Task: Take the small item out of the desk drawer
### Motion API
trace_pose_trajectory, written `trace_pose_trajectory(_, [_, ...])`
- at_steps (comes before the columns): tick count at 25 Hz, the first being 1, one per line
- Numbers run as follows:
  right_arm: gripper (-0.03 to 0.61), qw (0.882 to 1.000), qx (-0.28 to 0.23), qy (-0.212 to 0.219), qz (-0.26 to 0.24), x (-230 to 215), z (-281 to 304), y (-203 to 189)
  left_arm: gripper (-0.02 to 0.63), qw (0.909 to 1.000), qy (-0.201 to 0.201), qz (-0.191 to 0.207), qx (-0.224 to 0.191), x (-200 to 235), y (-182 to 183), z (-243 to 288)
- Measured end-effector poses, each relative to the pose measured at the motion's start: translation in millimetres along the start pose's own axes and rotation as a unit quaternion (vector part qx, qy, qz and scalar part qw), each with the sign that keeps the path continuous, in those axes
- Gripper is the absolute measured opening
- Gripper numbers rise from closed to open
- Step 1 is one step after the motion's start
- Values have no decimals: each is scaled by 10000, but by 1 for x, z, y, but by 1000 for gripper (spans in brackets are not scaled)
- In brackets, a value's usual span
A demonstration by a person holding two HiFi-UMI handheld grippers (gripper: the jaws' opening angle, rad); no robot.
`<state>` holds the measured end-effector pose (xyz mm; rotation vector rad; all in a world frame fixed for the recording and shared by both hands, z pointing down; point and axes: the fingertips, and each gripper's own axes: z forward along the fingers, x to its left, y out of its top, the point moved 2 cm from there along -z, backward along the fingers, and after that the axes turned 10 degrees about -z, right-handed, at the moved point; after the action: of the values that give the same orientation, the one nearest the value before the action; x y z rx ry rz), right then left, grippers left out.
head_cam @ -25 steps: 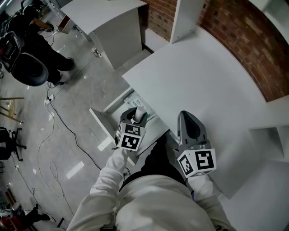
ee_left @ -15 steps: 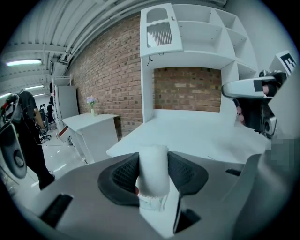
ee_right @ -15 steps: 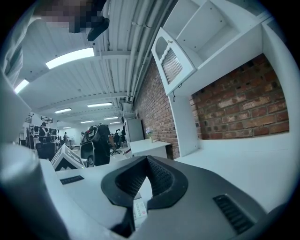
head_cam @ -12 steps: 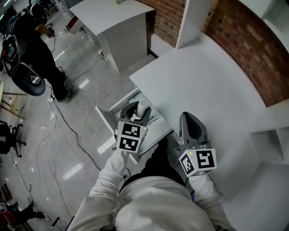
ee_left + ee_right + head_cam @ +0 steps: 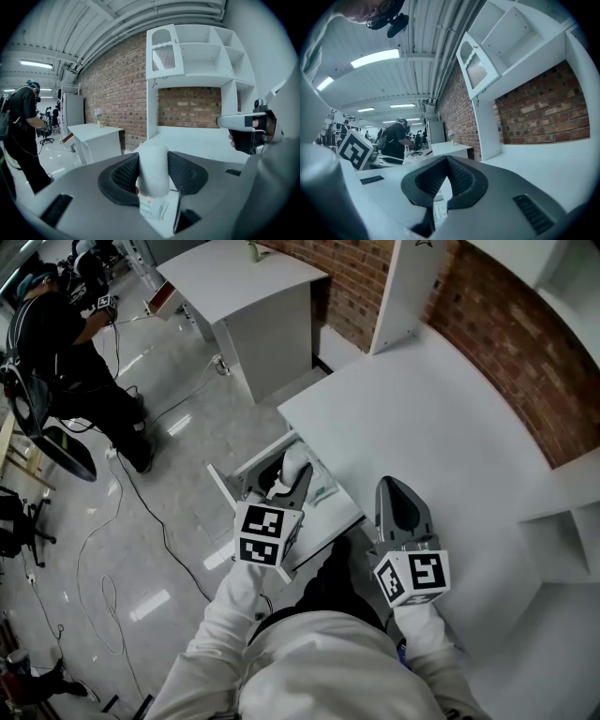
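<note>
Left gripper view: the left gripper [image 5: 153, 158] has its dark meshed fingers [image 5: 123, 174] spread fairly wide, pressing on either side of a small white matte cylinder [image 5: 153, 174]. It stands upright between them and juts past their tips. Beneath the fingers lies the open white desk drawer [image 5: 223, 491], holding a printed paper packet [image 5: 152, 207]. The right gripper's [image 5: 446, 161] fingers meet at their tips, with nothing between them.

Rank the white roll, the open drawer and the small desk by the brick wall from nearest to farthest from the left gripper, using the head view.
1. White roll: held in the left gripper.
2. Drawer: open just beneath it.
3. Small desk: far off, top of view.
</note>
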<state>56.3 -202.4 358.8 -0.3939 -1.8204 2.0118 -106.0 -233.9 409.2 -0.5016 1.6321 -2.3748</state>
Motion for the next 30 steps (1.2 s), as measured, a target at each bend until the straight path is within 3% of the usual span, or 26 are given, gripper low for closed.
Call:
trace_pose_trajectory(10, [28,9999,-77,40,-118,15,-9,6,192,9992,78,-57,-392,3,16,-39])
trace_pose_trajectory(30, [26,9985,-94,248,-473,33,-25,12,192,9961,309,-339,-752,8,15,-83])
